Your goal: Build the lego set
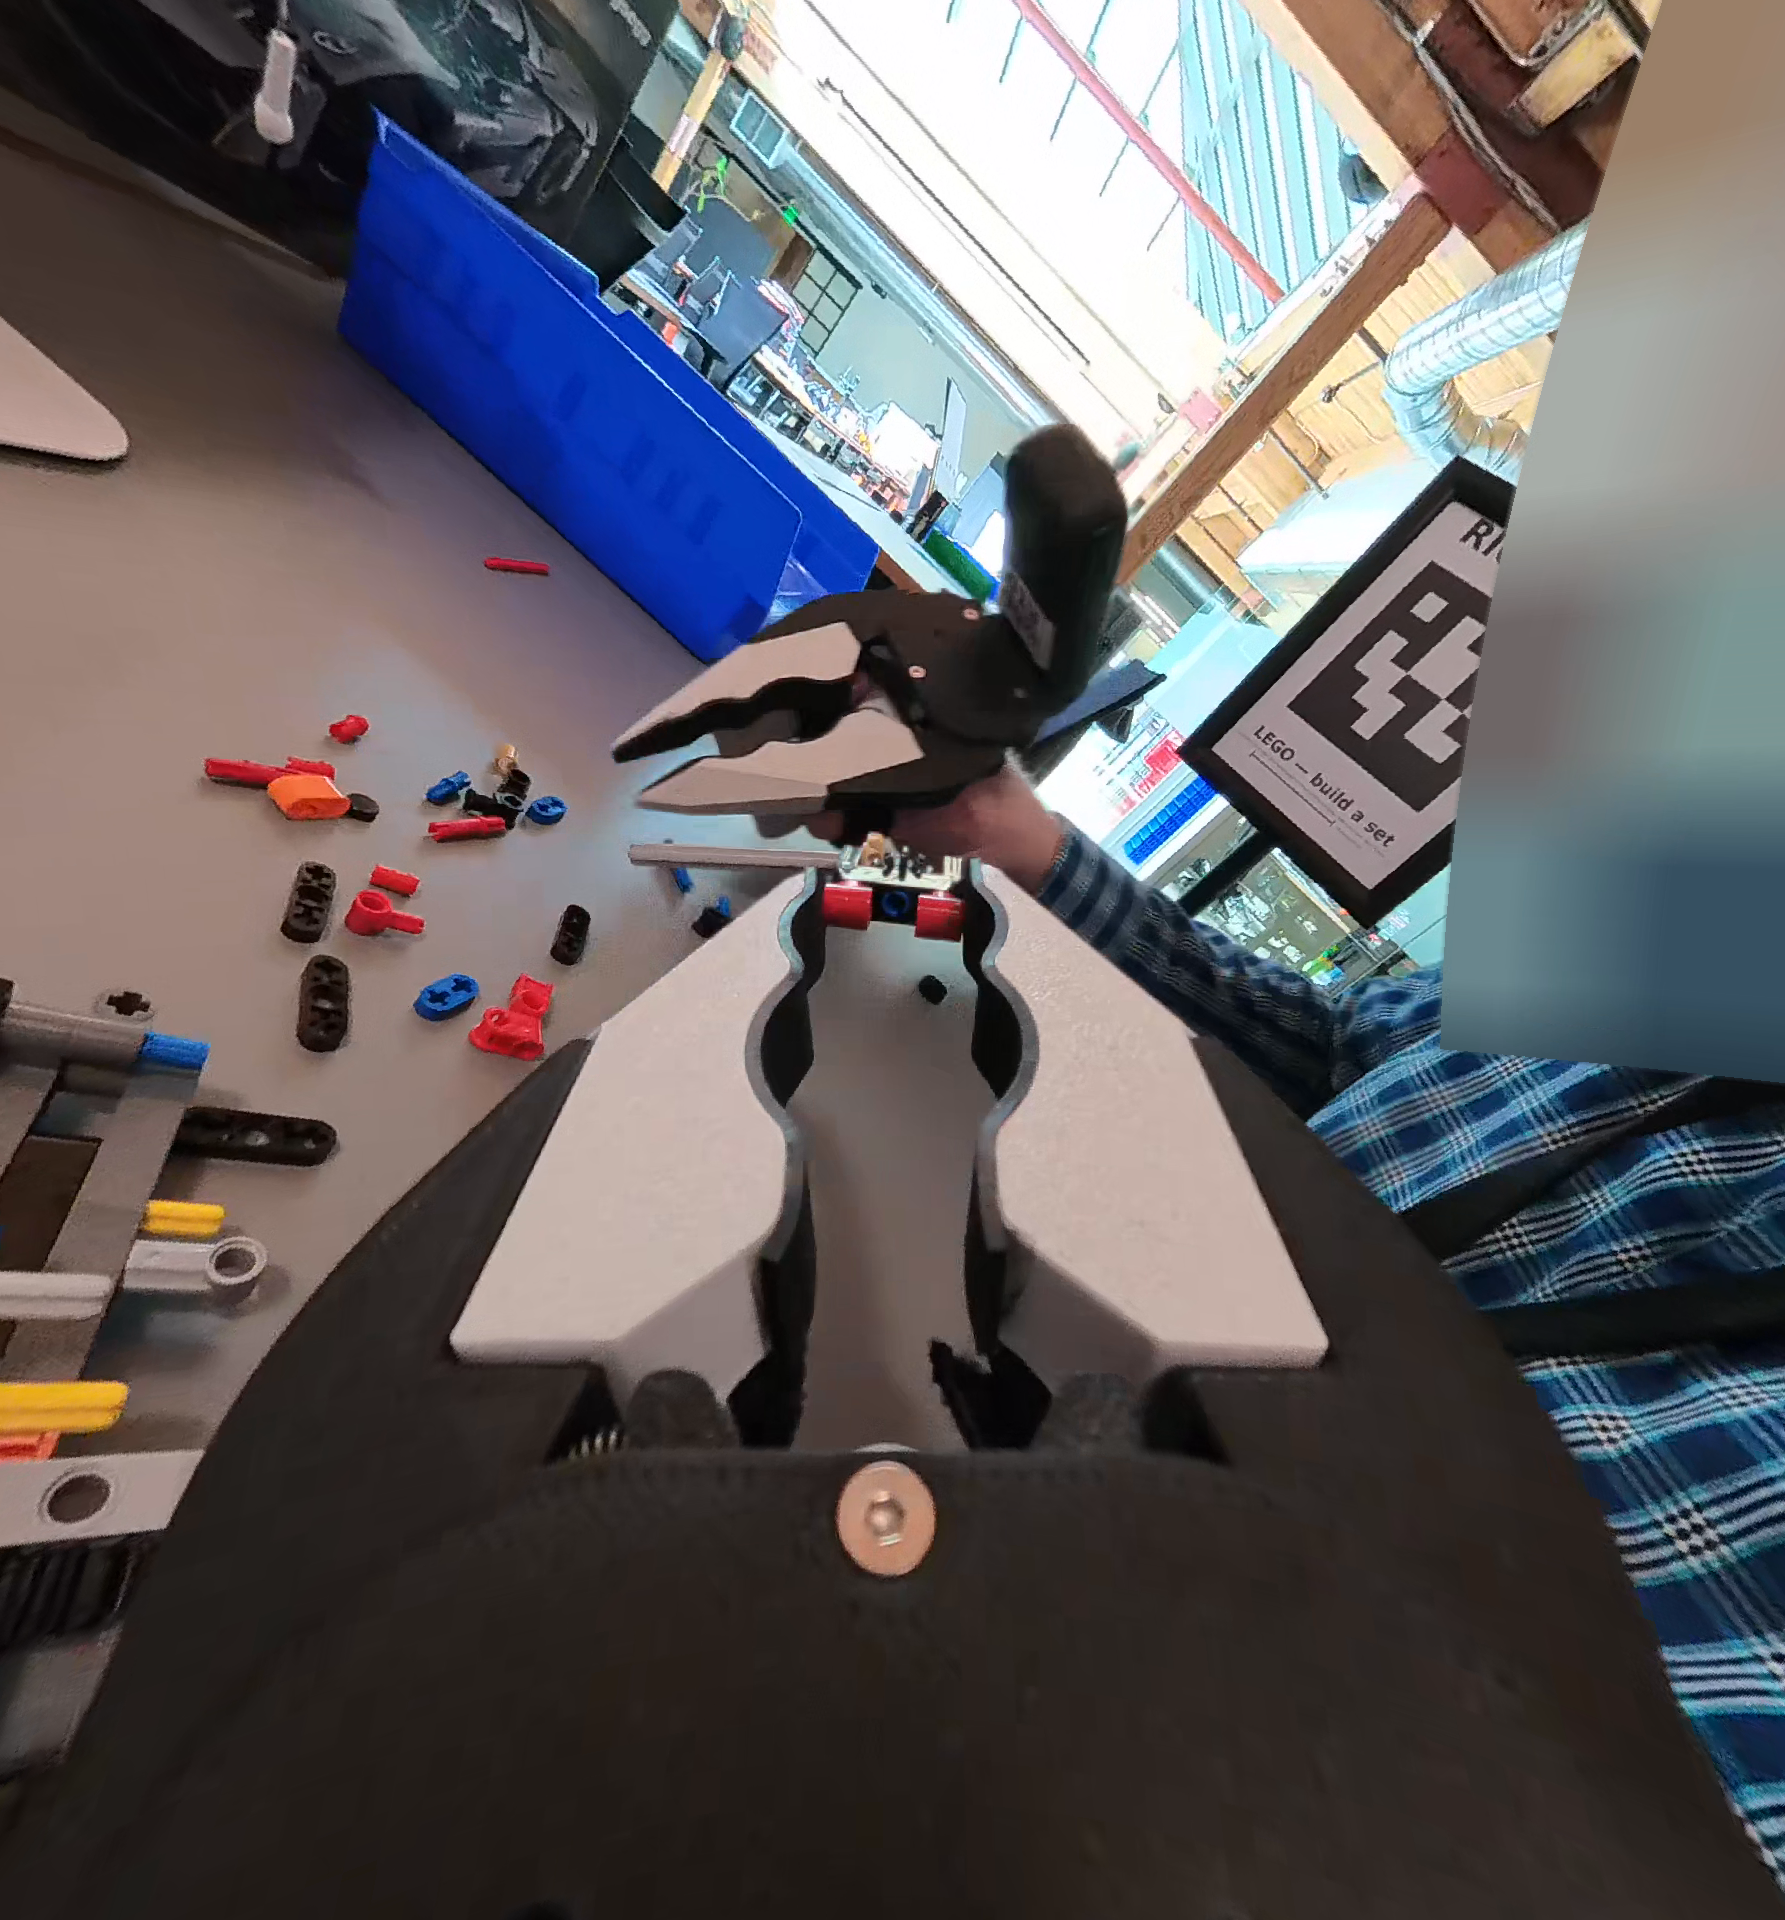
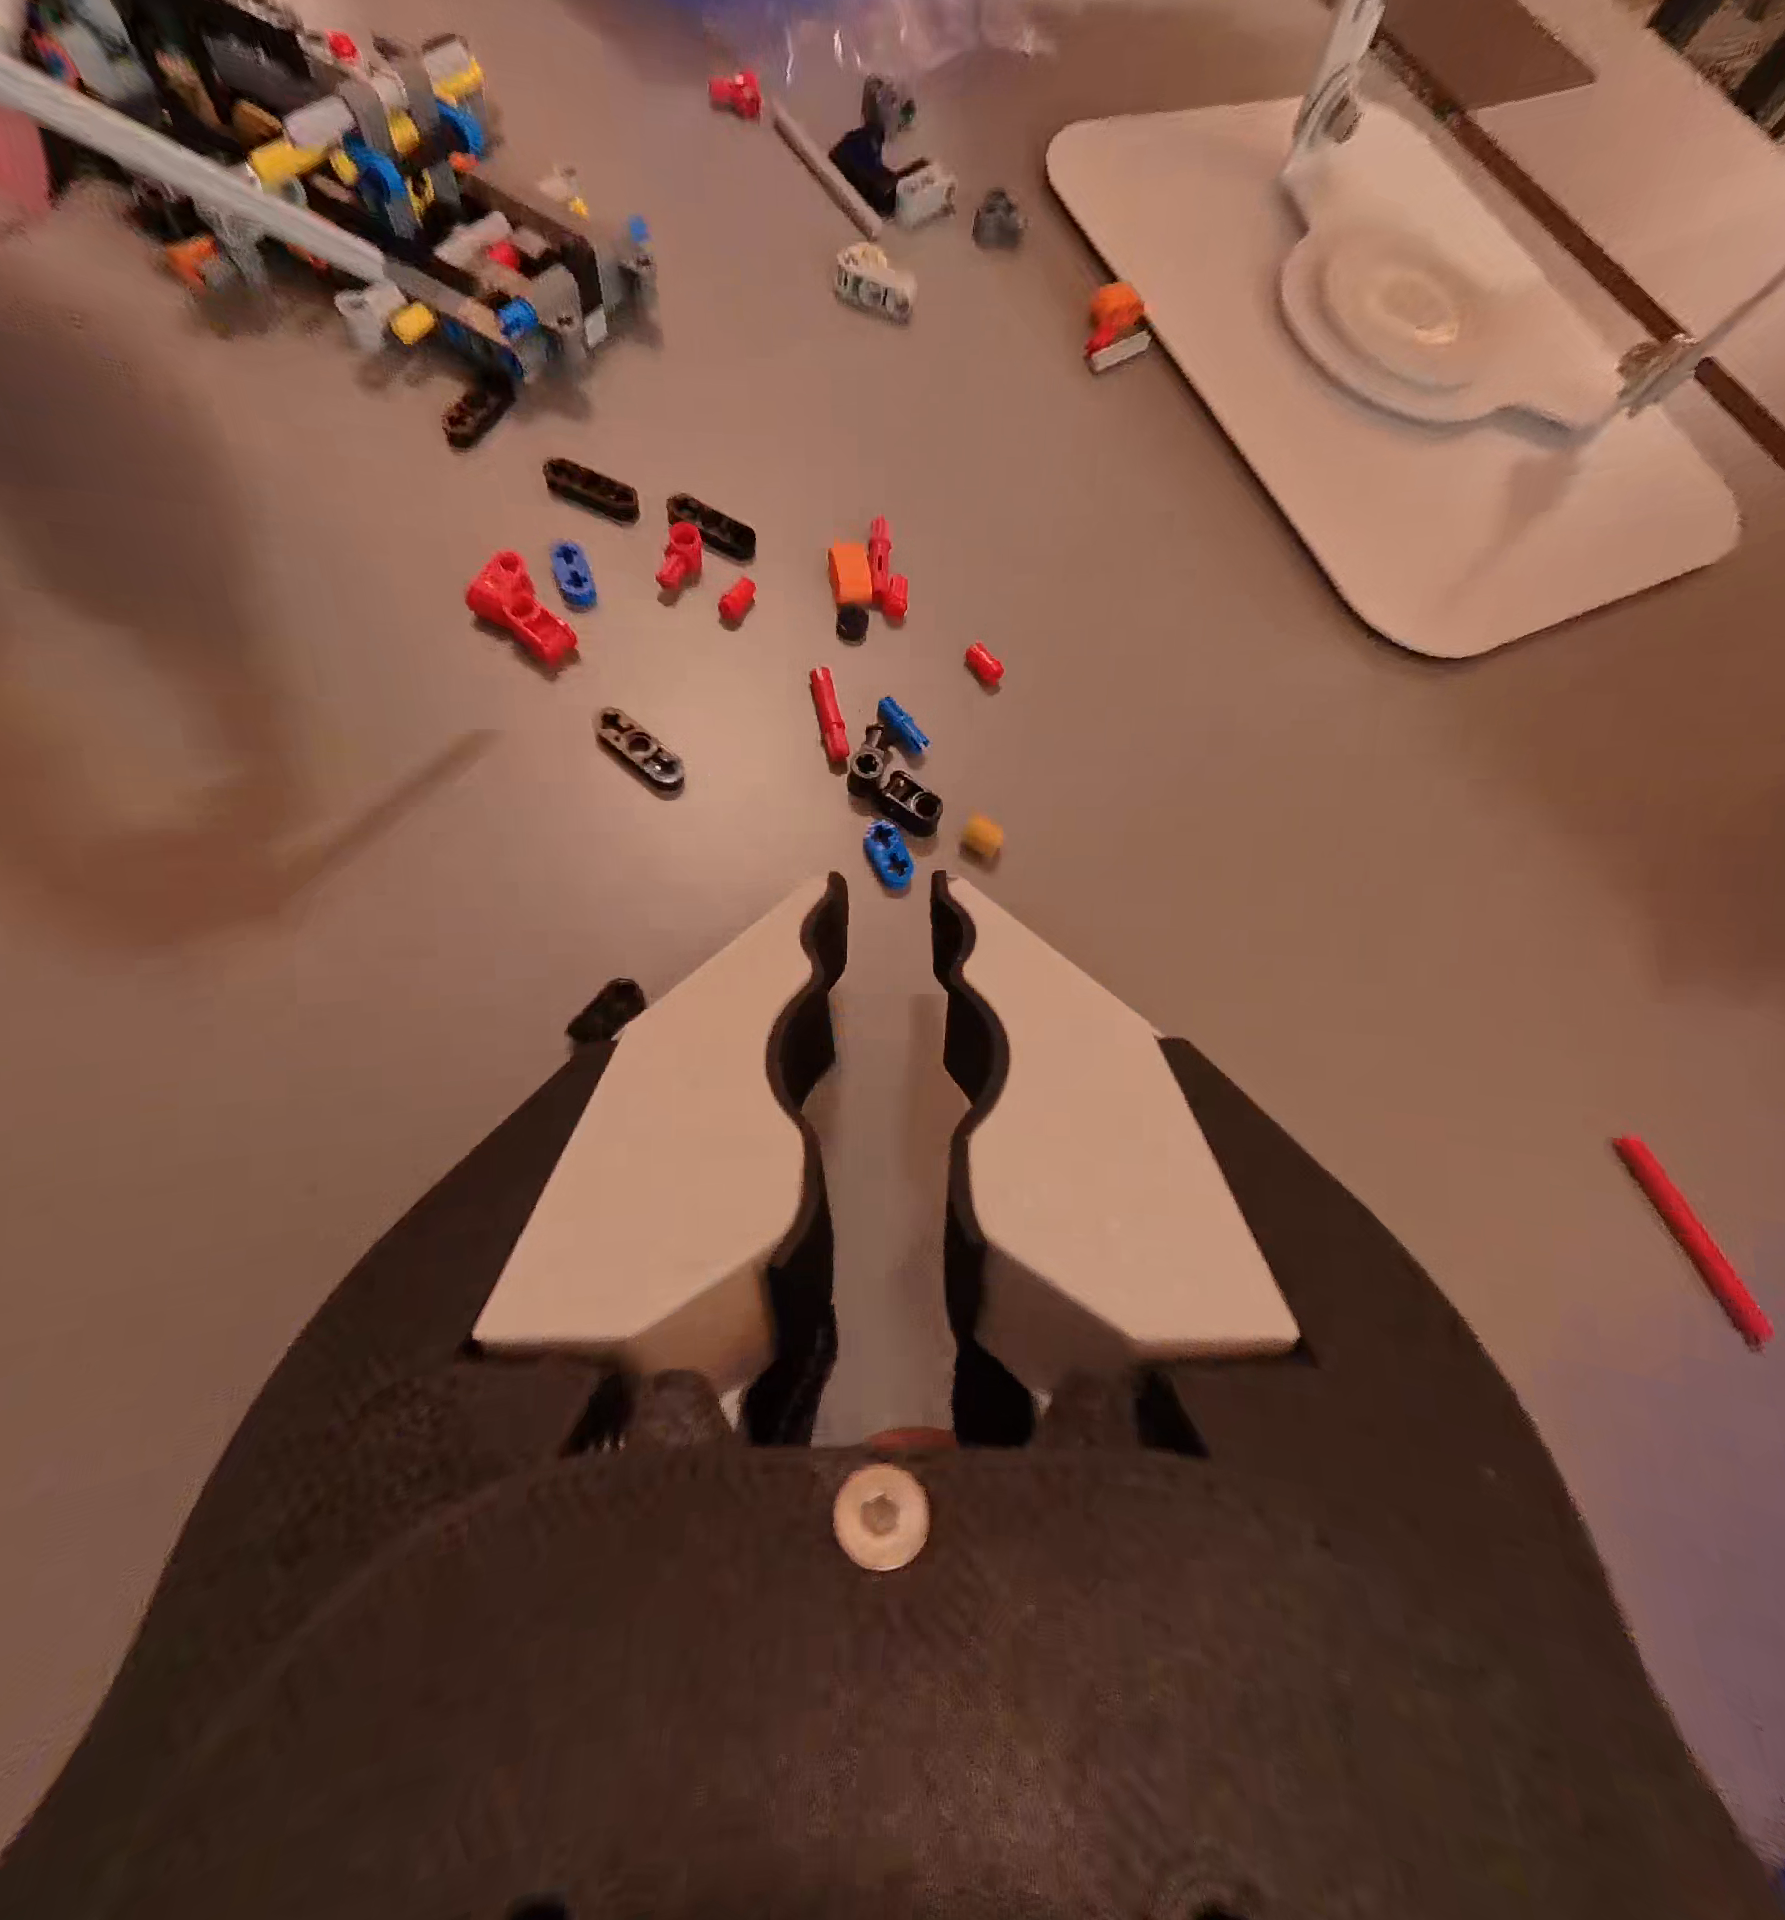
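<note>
My left gripper (image 1: 888, 896) is shut on a small Lego sub-assembly (image 1: 846, 906) with two red bushes, a blue part and a grey axle (image 1: 732, 857) sticking out to the left, held above the table. My right gripper (image 2: 886, 883) is open and empty, with its fingers a little apart. It hovers just short of a blue connector (image 2: 888, 854) and black connectors (image 2: 898, 790). It also shows in the left wrist view (image 1: 639, 774), just above the sub-assembly. Loose red, blue, black and orange pieces (image 2: 701, 582) lie scattered on the grey table. The partly built model (image 2: 368, 218) sits at the far left.
A blue bin (image 1: 576, 416) stands at the table's back. A white stand base (image 2: 1387, 364) lies far right, with an orange piece (image 2: 1114, 312) at its edge. A long red axle (image 2: 1693, 1242) lies apart on the right. A framed sign (image 1: 1387, 675) and a plaid sleeve (image 1: 1594, 1195) are close by. About 15 centimeters separates my left fingertips from my right. The right tips stand about 20 centimeters off the orange piece (image 2: 1114, 312).
</note>
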A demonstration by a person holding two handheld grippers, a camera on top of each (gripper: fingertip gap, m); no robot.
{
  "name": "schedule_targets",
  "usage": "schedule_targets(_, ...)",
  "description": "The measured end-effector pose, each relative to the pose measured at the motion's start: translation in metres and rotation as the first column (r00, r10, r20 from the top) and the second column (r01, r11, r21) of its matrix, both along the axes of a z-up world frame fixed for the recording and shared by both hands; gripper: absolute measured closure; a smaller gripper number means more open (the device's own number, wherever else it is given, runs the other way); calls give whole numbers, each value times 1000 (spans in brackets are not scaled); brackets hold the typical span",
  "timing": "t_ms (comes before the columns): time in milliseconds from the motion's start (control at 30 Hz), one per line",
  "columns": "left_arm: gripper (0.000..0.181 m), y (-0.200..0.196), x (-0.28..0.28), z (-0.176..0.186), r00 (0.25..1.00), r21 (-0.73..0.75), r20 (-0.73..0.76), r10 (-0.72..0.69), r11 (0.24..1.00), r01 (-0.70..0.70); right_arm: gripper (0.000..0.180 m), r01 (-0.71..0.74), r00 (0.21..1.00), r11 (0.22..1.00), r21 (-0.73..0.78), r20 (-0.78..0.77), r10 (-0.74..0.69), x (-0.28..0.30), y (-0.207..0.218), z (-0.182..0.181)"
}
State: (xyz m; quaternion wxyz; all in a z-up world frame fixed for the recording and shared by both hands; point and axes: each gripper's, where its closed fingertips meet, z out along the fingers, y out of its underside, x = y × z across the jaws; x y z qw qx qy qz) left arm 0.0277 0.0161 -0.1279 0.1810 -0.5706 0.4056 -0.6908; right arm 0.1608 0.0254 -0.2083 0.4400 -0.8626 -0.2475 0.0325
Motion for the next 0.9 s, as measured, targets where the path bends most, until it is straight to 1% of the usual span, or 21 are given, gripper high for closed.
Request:
schedule_targets(133,157,1,1,0,1000,-28,-5,-7,1000,7,165,-58,998,997,-43,26,59,3,12,-16)
schedule_targets(267,157,4,1,1,1000,-45,1,-9,999,9,169,-133,991,987,-86,-32,131,-5,14,-19)
schedule_targets(333,157,6,2,0,1000,-50,-1,-6,999,6,175,-134,991,986,-100,-32,132,-5,15,-21)
schedule_targets(467,157,6,5,-3,1000,-66,-6,-11,998,11,176,-151,988,983,-107,-42,147,-7,14,-21)
schedule_targets(533,157,7,6,-4,1000,-74,-10,-12,997,11,176,-154,988,985,-83,-45,151,-10,13,-17)
schedule_targets(600,157,9,8,-6,1000,-85,-30,-4,996,1,176,-158,986,986,-42,-61,156,-18,10,-4)
schedule_targets(700,157,13,10,-9,998,-120,-59,10,993,-18,176,-188,979,980,69,-69,193,-45,3,34)
schedule_targets(800,156,13,12,-8,997,-151,-70,12,988,-23,176,-223,973,959,174,-13,229,-73,-6,69)
schedule_targets(900,157,12,14,-4,998,-183,-56,4,983,-15,176,-248,969,940,236,76,236,-92,-10,84)
